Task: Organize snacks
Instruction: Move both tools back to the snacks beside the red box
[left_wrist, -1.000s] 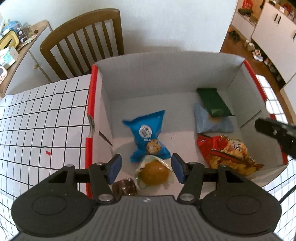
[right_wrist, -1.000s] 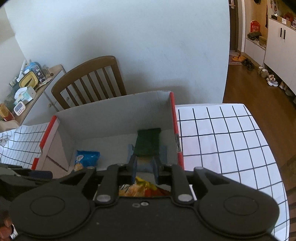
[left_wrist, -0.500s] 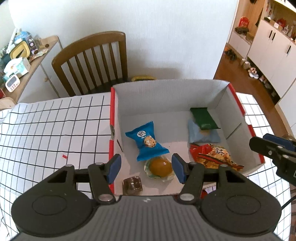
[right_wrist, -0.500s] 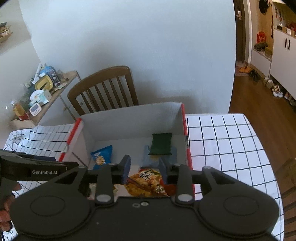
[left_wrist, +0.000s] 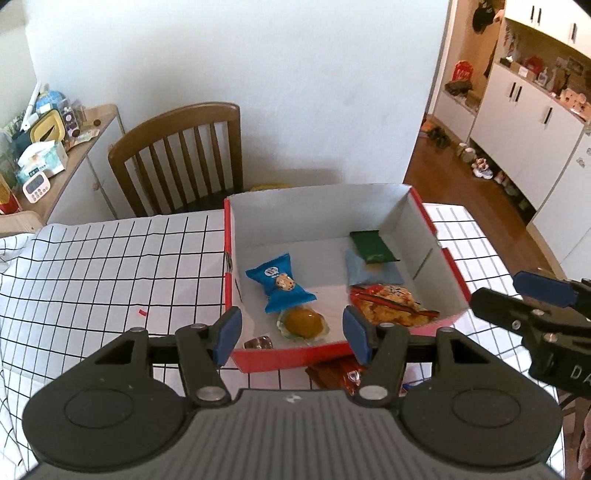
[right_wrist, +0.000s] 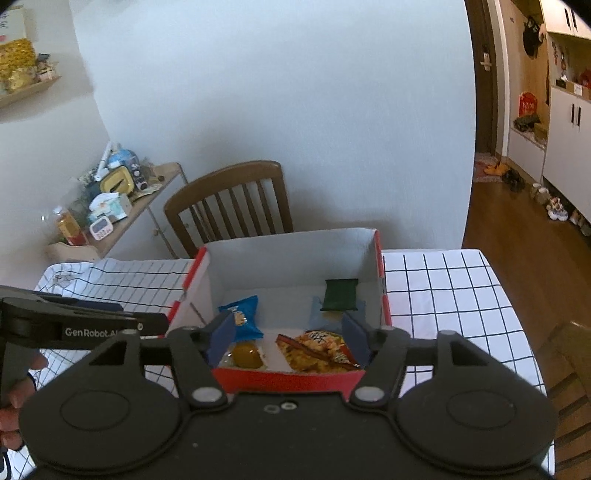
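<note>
My left claw hangs half open with nothing between its blue pads, above the near wall of the red-sided box. A second ago it sat low inside the box with the yellow round cake framed between its pads; now it has pulled up and back, and the near rim shows below it. Just past the pads lies that yellow cake in its clear wrapper, with a small brown sweet ahead of the left pad in the box's near corner. Further ahead is the blue cookie packet. Ahead to the right, the orange chip bag lies on the box floor, then a pale blue packet with a dark green packet lying partly over it. Under the right pad, outside the box on the checked tablecloth, lies a red-orange wrapper.

My right claw has just been opening: a second ago its pads stood nearly together over the chip bag, and now they stand well apart and hold nothing. It too has drawn back, so the whole box now lies in front of it, the chip bag just beyond its right pad. Behind the box stands a wooden chair.
</note>
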